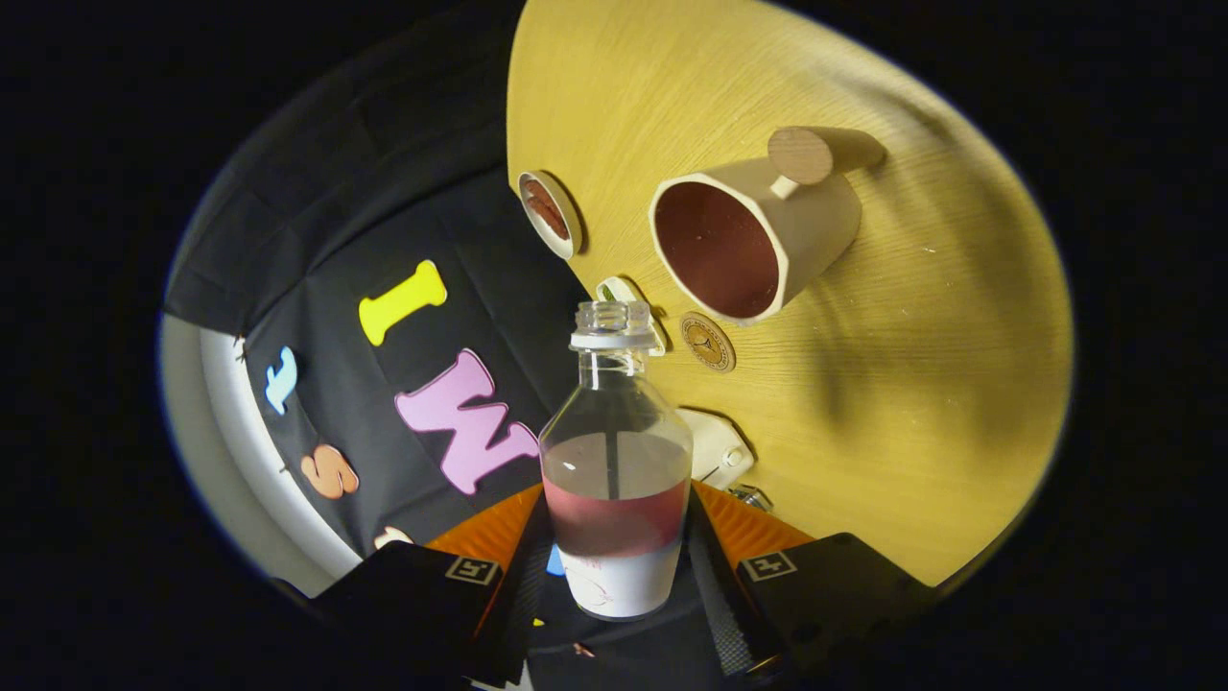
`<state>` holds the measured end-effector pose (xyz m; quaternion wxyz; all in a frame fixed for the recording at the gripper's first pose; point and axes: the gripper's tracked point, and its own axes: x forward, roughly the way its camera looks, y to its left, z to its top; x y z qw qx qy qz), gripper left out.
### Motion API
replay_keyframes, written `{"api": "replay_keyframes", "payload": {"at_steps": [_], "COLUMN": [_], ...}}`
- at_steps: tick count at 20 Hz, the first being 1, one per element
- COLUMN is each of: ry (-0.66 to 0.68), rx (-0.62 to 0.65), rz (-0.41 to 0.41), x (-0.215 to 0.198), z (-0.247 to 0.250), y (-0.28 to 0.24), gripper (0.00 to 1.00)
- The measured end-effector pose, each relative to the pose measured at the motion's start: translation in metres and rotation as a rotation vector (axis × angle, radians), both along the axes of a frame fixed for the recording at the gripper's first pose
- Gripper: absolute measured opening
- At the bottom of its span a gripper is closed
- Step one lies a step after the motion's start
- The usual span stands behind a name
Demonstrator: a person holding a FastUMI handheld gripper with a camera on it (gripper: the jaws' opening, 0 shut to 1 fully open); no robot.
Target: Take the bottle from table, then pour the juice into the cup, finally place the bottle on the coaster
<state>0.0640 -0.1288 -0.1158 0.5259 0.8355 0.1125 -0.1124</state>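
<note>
1. Beyond the fingers, the pale yellow wood-grain counter [911, 384] stands rolled on its side, so the tongs are turned well over.
2. On it stands one cream cup with a dark red inside and a round wooden knob handle [758, 240]; its open mouth shows clearly.
3. Between the fingers sits one clear plastic bottle with a white label band and red juice [616, 480]. Its cap is off, and its threaded neck points toward the counter just short of the cup.
4. The tongs [619, 566] are clamped on the bottle's lower body, one finger on each side.
5. One small white dish with a brown filling [551, 213] lies beside the cup, nearer the cloth wall.
6. One round brown coaster with a pale ring [708, 342] lies below the cup, beside the bottle's neck.
7. One small white cap-like piece [628, 293] shows behind the neck; I cannot tell what it is.
8. Risk, as I judge it: the neck is not over the cup's mouth yet, so more tilt now would spill juice onto the counter or coaster.
9. A second risk: the smooth bottle could slip or twist in the grip while tipped.
</note>
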Motion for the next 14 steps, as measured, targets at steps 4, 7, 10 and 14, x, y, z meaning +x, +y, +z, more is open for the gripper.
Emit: {"api": "replay_keyframes", "payload": {"at_steps": [4, 7, 10, 14], "ry": [-0.024, -0.031, -0.028, -0.012], "rx": [-0.19, -0.356, -0.538, -0.797], "rz": [0.092, 0.135, 0.159, 0.123], "x": [-0.002, -0.004, -0.002, 0.004], "z": [-0.011, -0.015, -0.019, -0.02], "y": [0.017, 0.021, 0.017, 0.005], "gripper": [0.76, 0.76, 0.76, 0.76]}}
